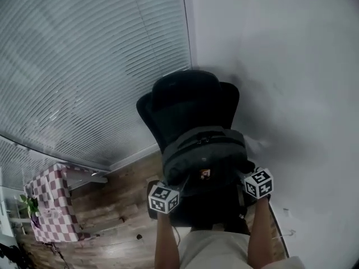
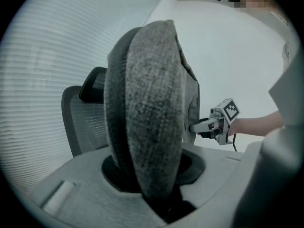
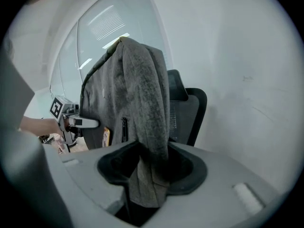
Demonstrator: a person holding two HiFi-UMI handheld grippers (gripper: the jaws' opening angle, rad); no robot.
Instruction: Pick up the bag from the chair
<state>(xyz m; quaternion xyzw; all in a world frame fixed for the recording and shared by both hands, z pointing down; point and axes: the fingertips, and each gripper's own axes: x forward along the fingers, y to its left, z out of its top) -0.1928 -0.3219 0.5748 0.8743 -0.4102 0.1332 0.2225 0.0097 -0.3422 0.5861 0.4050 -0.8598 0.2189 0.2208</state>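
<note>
left gripper view: bag (image 2: 147, 103) upright, long axis vertical.

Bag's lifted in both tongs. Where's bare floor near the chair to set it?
Free: wooden plank floor between the black mesh office chair and the red-and-white checked table. Crowded: right of the chair, tight against the white wall. The grey fabric backpack hides the seat.

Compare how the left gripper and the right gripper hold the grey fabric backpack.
The left gripper clamps a thick, padded band of the grey fabric backpack; the right gripper clamps a thinner, limp fold. The left gripper holds the backpack's left side, the right gripper its right side. Shared: both are shut on the backpack, in front of the black mesh office chair.
</note>
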